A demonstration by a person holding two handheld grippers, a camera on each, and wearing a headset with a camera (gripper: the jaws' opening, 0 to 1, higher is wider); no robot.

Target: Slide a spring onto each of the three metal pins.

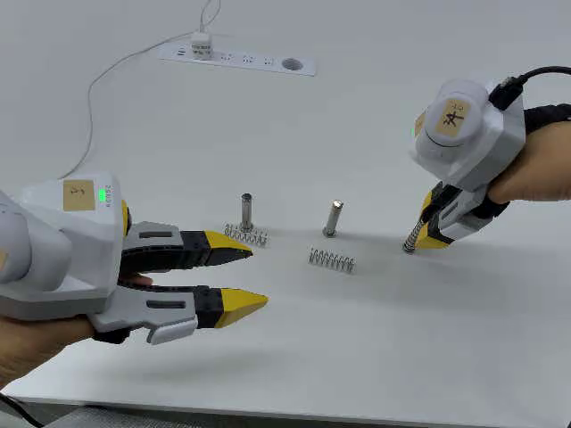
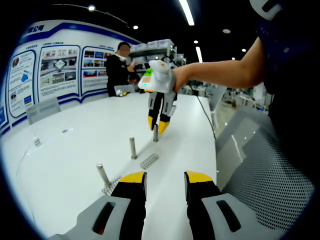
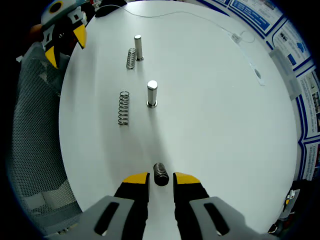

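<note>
Two bare metal pins stand upright on the white table, one on the left and one in the middle. A loose spring lies at the left pin's foot. Another spring lies in front of the middle pin. My right gripper points down at the right, shut on the top of a third spring that stands slightly tilted on the table. That spring shows end-on between the yellow tips; whatever is inside it is hidden. My left gripper hovers open near the left pin, holding nothing.
A white power strip with a plugged cable lies at the table's far side. The table's front edge runs just below my left hand. A mesh chair back is at the table's side, and a person stands far behind.
</note>
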